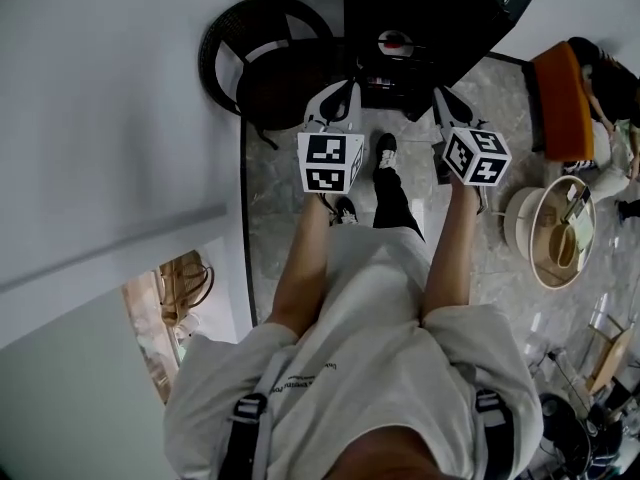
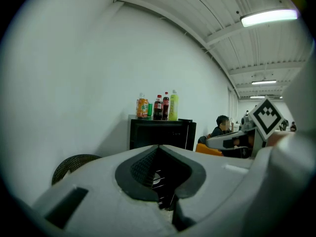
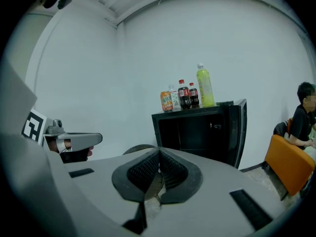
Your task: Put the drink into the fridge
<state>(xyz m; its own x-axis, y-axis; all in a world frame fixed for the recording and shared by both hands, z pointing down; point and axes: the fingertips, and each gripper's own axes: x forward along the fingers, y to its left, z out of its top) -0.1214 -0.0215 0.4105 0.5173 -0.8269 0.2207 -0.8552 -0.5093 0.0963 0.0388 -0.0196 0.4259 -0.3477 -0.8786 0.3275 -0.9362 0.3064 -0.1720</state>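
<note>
On top of the black fridge [image 3: 197, 130] ahead stand the drinks [image 3: 187, 95]: one orange, two colas and a tall yellow-green bottle. Only my gripper views show them whole; the head view looks down on the fridge. My left gripper [image 2: 158, 147] and right gripper [image 3: 158, 152] are both closed, holding nothing. A wicker basket [image 1: 255, 58] sits beside the fridge, and a person [image 3: 303, 117] is seated on an orange chair [image 3: 289, 164].

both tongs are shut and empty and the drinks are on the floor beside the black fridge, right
Not on the floor: the drinks stand on top of the black fridge, as the right gripper view shows. The left tongs and the right tongs are indeed shut and empty.
</note>
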